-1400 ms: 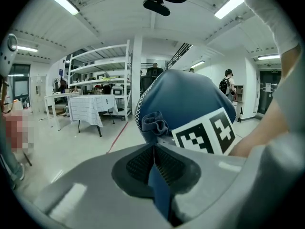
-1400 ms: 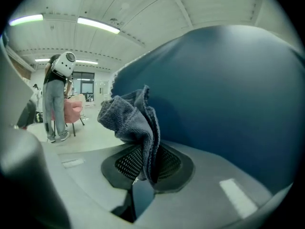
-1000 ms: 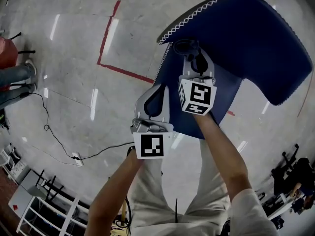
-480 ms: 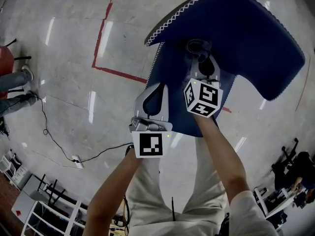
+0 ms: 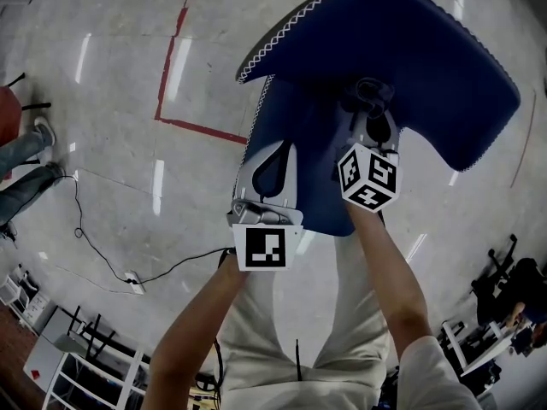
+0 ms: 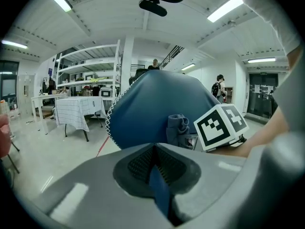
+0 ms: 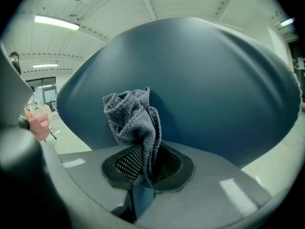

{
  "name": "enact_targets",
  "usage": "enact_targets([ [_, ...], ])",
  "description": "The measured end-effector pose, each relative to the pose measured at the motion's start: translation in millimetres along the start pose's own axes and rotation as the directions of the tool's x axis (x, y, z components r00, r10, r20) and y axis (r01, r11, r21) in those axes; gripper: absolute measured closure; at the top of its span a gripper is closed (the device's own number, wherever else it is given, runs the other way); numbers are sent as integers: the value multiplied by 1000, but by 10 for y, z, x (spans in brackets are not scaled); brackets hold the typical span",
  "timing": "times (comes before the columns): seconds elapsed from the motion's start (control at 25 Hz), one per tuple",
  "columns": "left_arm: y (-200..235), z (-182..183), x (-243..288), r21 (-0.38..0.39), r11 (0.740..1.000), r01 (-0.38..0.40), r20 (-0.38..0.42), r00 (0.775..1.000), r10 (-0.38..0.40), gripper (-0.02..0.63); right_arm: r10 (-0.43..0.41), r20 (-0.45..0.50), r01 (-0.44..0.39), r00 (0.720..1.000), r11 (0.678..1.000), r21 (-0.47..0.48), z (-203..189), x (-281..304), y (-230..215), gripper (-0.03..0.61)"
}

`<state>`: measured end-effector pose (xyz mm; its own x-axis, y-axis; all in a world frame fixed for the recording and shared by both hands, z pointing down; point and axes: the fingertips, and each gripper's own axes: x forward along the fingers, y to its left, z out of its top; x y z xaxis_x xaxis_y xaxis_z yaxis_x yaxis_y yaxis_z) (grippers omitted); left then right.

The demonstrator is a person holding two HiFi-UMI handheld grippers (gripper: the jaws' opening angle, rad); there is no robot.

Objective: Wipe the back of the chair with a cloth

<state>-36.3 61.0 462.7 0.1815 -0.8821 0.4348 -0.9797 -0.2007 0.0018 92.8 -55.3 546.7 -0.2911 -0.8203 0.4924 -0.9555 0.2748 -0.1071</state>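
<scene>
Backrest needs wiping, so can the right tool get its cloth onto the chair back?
Probably yes: the right tool holds the cloth, and the chair back stands just ahead, nothing between.

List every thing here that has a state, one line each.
left gripper: shut on the chair's blue edge.
right gripper: shut on the cloth.
cloth: bunched, sticking up out of the jaws in front of the chair back.
chair: gripped at one edge by the left gripper.
</scene>
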Motion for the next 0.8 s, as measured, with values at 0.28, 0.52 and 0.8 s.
enact_targets([
  [0.28,-135,-10,35,5,1000,29,6,1000,-29,612,-64,-14,64,998,998,13,-80,-138,-374,508],
  [0.52,-302,-67,141,-16,999,41,-1,999,-41,612,-89,-11,89,996,996,9,-59,-224,-619,506],
  [0.8,-455,-39,196,16,996,91,-14,996,-91,612,-162,-19,162,987,986,44,-125,-362,-913,505],
])
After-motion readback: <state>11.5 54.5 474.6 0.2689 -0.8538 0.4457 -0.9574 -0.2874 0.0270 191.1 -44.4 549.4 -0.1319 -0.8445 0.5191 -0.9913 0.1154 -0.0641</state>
